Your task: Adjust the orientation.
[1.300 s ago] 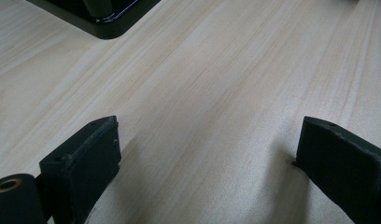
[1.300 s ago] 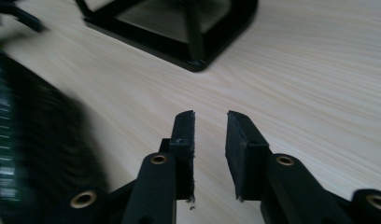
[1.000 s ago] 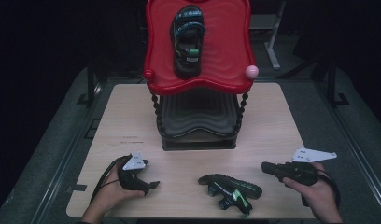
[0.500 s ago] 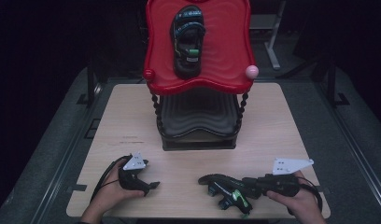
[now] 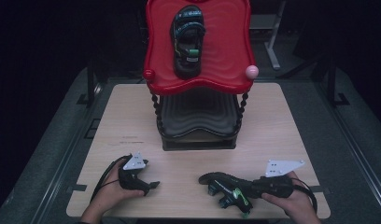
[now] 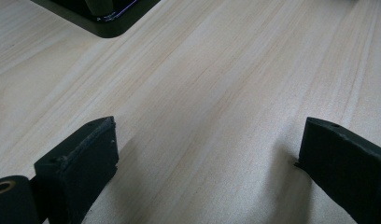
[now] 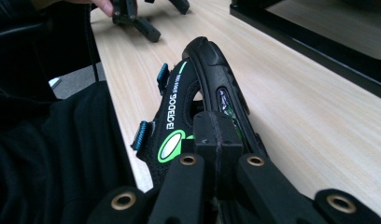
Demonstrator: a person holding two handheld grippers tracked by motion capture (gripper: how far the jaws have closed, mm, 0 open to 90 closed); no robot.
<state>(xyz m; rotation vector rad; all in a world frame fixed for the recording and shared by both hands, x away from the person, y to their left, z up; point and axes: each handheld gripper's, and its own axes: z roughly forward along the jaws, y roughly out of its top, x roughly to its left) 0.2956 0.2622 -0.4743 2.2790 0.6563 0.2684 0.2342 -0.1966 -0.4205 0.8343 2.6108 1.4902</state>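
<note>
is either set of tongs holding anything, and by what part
The right tongs are shut on the sandal at its heel-end strap. The left tongs stand open over bare table.

The table [image 5: 282,126] is showing pale, matt wood grain. The red tray [image 5: 226,46] is gleaming like glossy plastic. The black sandal [image 7: 198,107] is looking rubbery with matt fabric straps; gripper pads [image 6: 86,158] are appearing rough.
</note>
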